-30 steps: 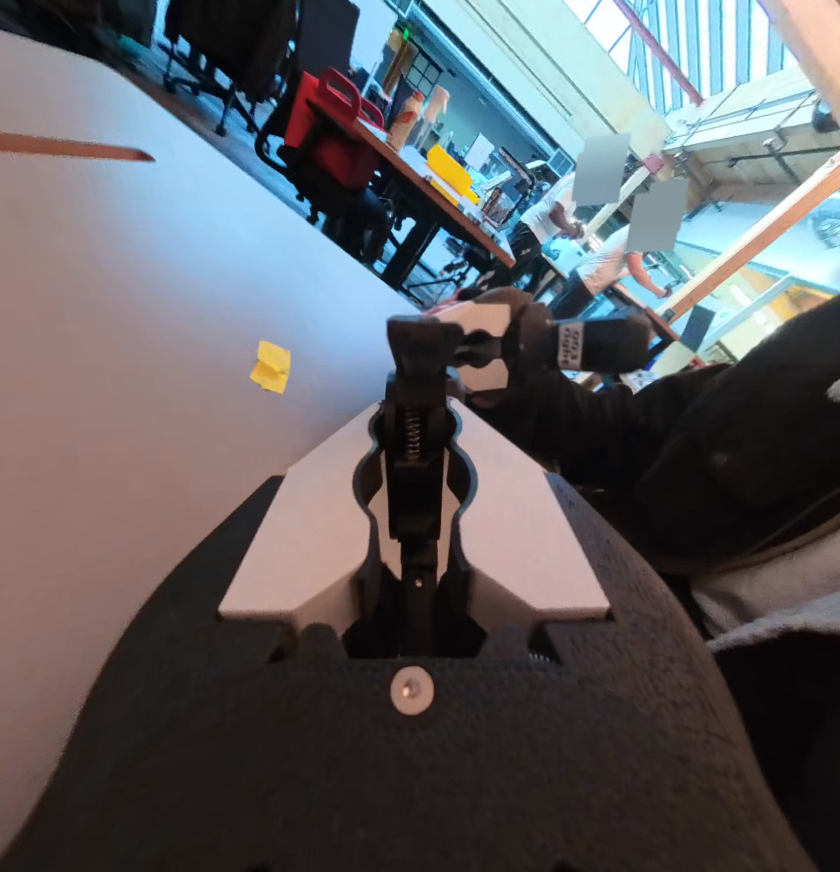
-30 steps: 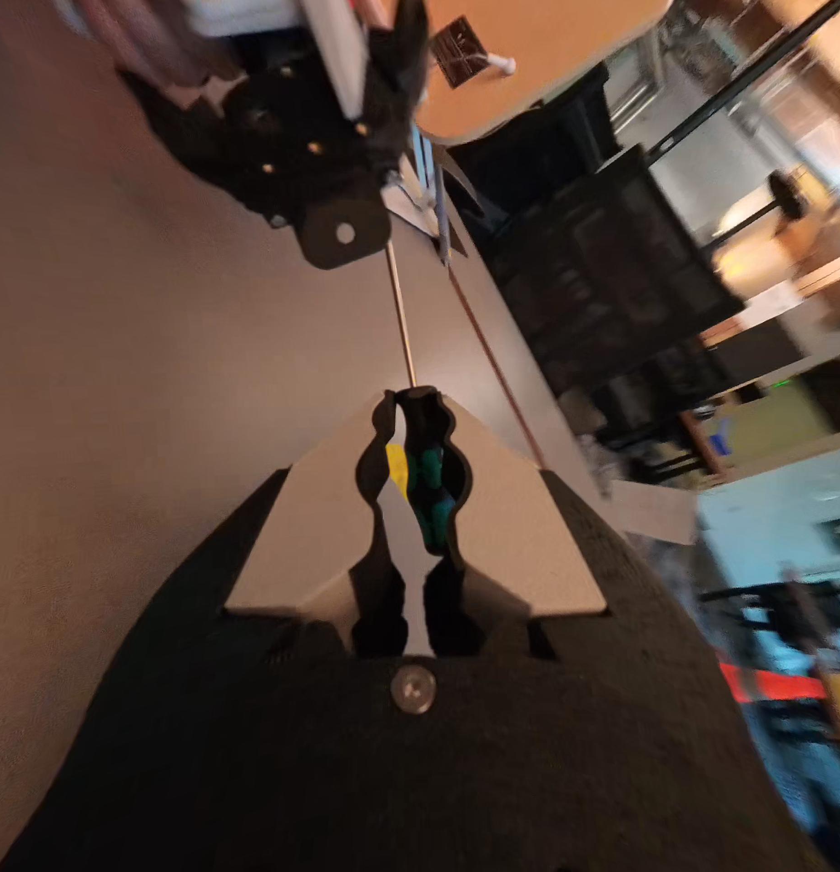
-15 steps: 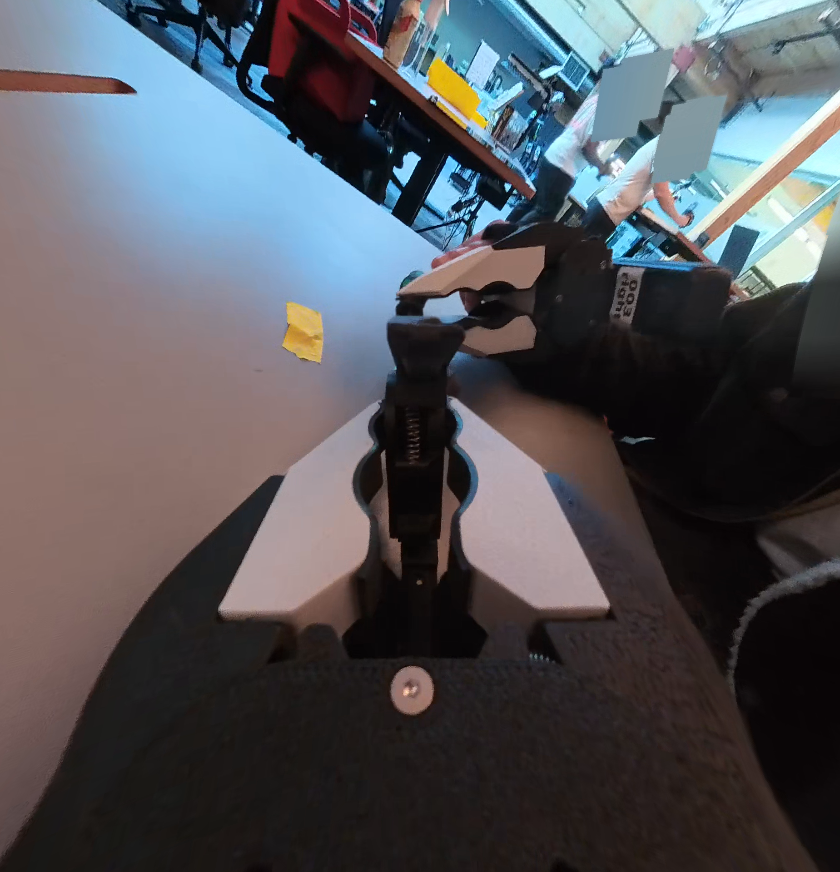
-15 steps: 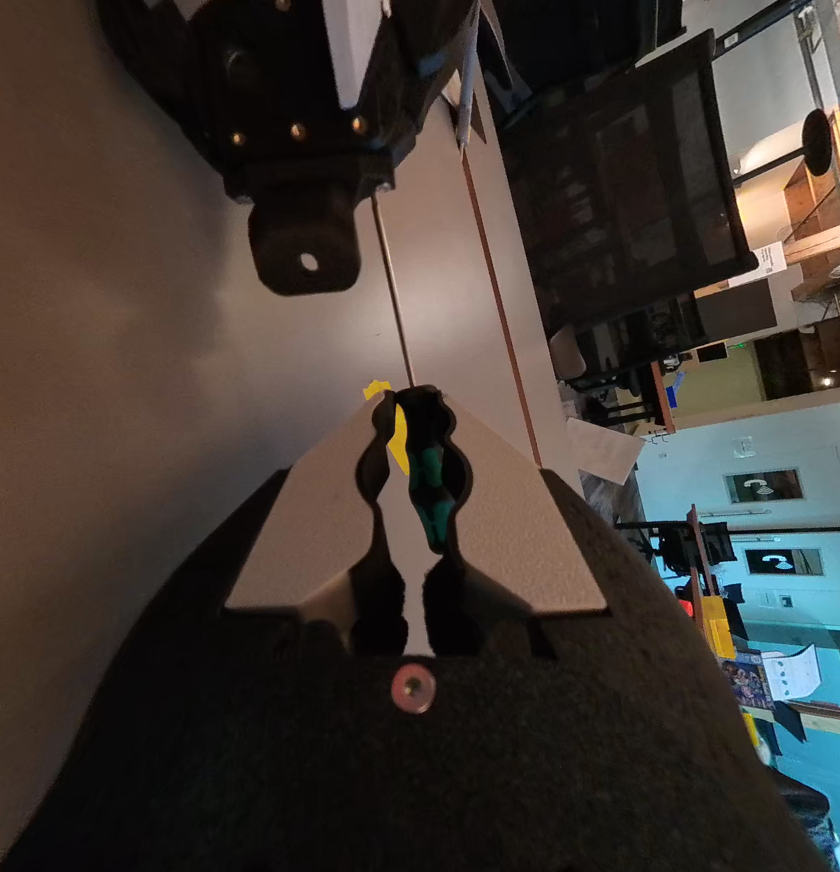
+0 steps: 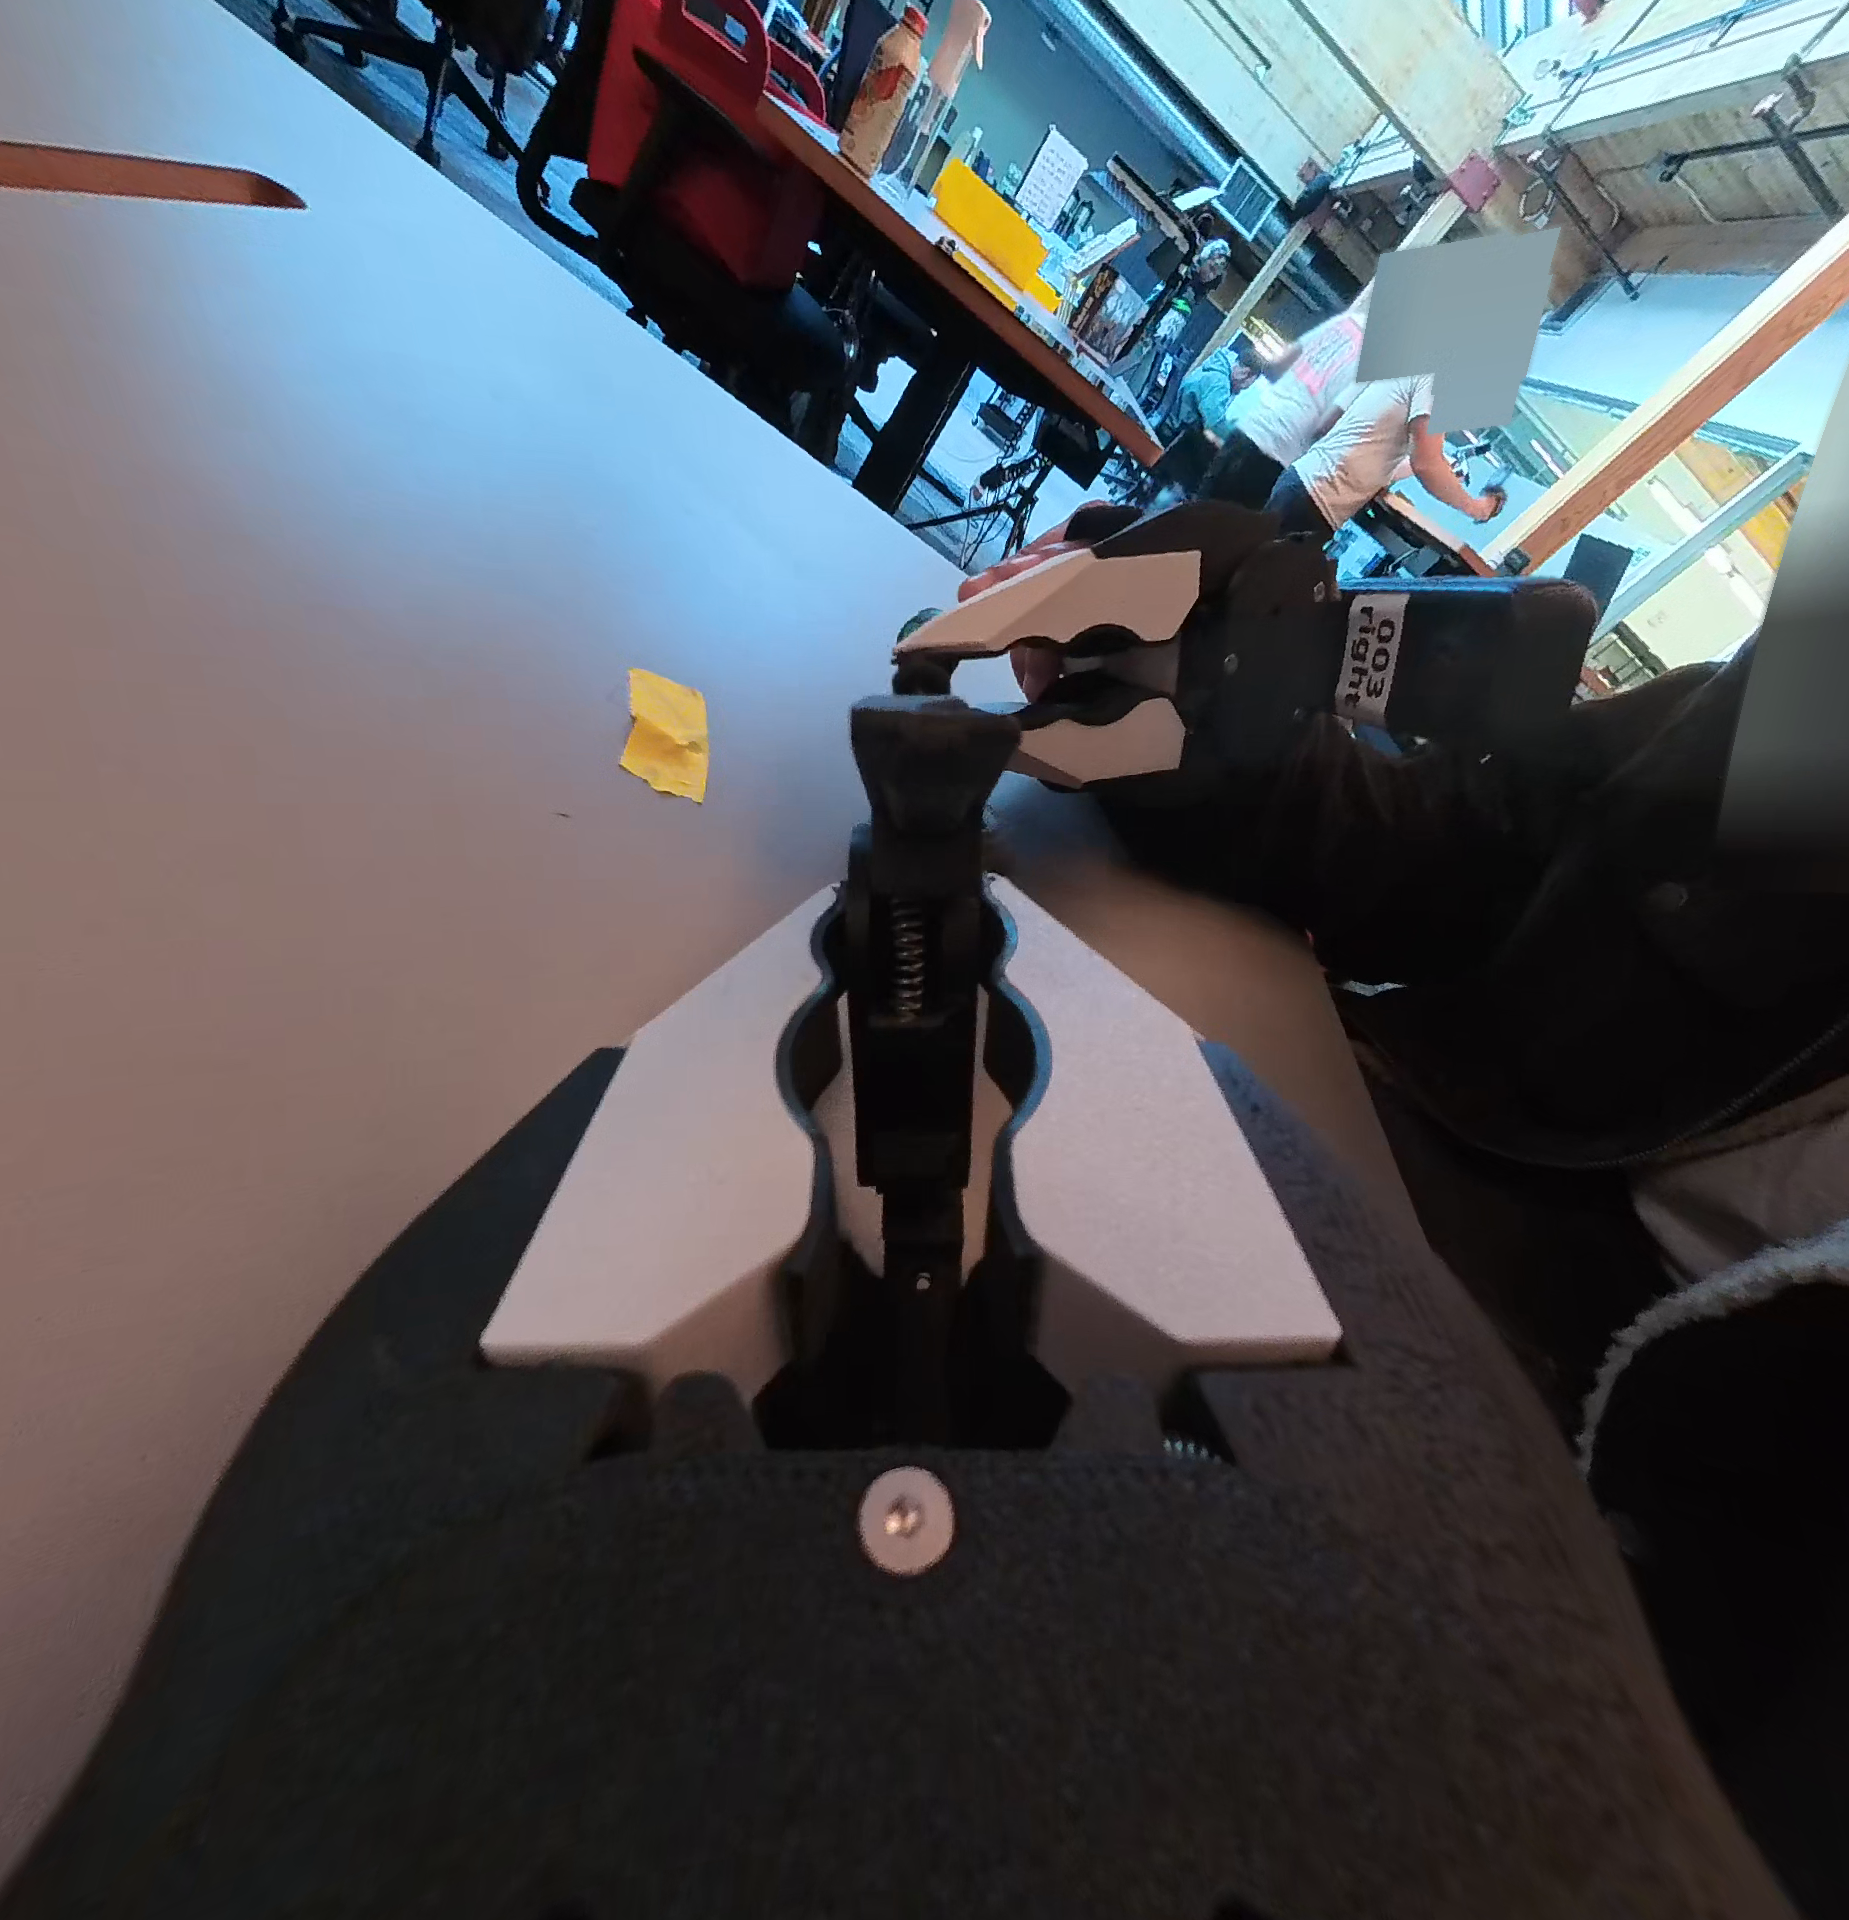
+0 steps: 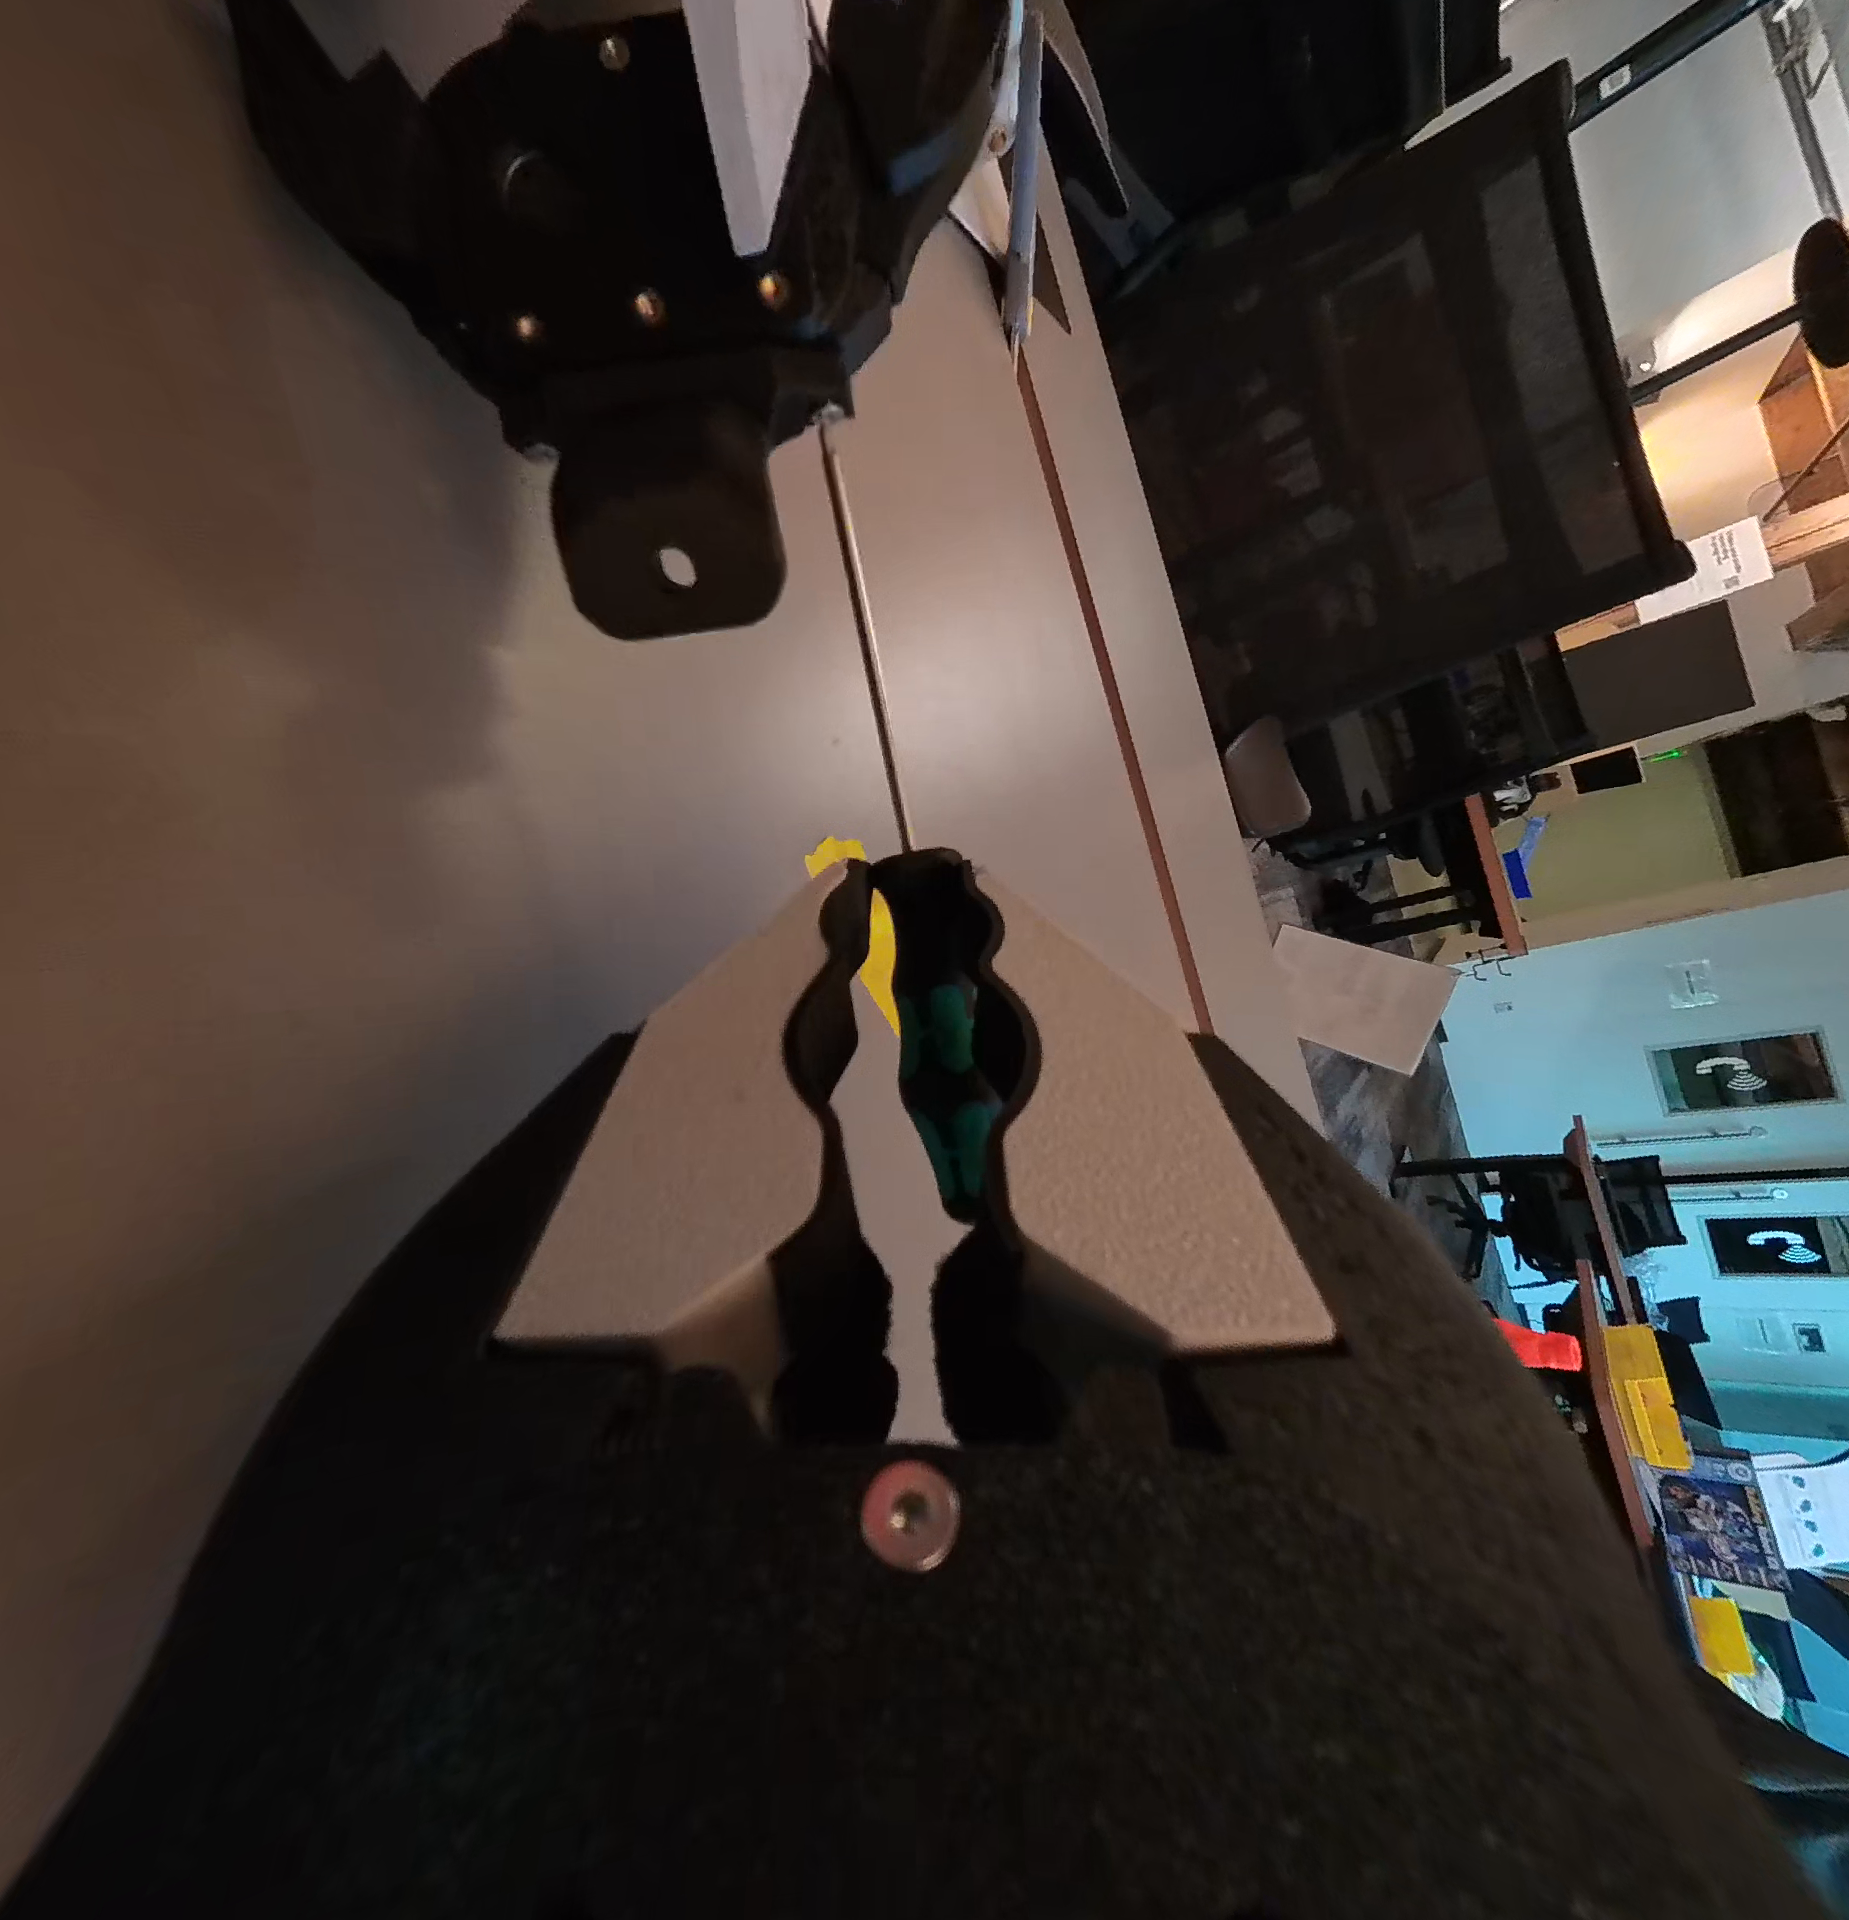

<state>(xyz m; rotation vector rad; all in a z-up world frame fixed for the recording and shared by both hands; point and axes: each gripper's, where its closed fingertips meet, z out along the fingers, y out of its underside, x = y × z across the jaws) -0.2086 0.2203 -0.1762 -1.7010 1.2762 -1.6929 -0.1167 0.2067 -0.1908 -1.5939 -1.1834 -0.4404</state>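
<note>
Clamp [image 5: 915, 997]: black, spring-loaded, pinched in the closed left claw [image 5: 912, 914] above the desk [image 5: 276, 623]; yellow tape [image 5: 667, 734] nearby, right claw [image 5: 961, 681] at its head.
Right view: right claw [image 6: 915, 883] closed on screwdriver [image 6: 941, 1049], shaft reaching the left claw [image 6: 681, 312].

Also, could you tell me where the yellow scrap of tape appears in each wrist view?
Left wrist view: the yellow tape lies on the table, left of centre.
Right wrist view: centre, peeking over the right gripper fingertip beside the screwdriver.
Shared landmark: the black part clamped in the left gripper.
</note>
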